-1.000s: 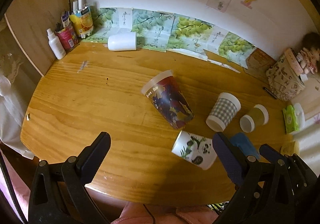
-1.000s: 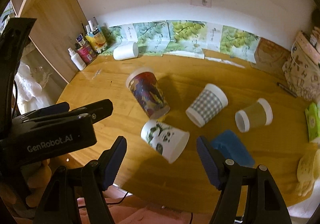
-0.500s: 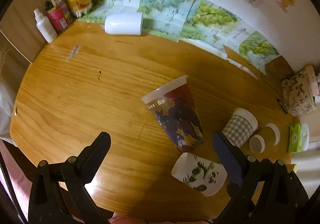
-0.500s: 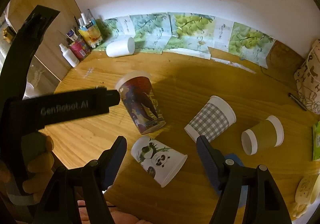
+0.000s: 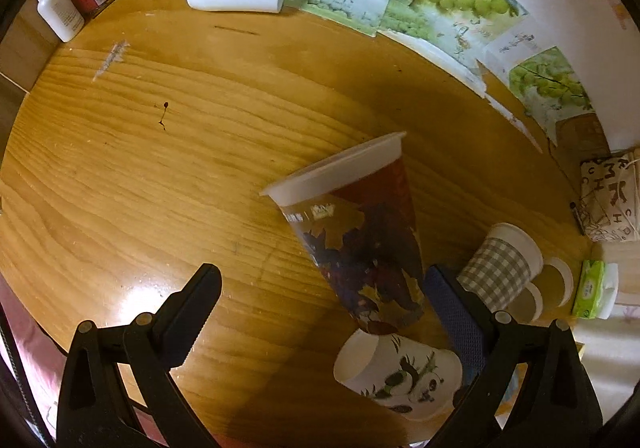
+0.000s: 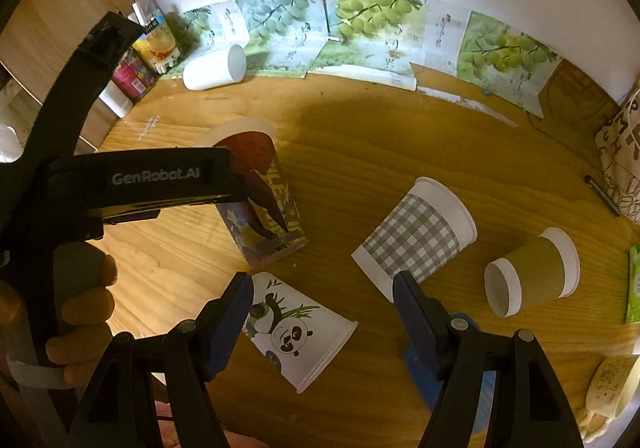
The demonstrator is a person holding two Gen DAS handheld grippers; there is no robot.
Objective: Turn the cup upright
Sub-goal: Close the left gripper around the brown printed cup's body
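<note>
My left claw is spread wide, holding nothing; the tall patterned cup stands between its fingers, near the right pad, contact not resolvable. My right claw is also wide open and empty, hovering over the panda cup, which lies on its side on the table, just in front of the tall cup's base. Right of the tall cup lie a checked cup and, beyond it, a brown cup, both tipped over.
</note>
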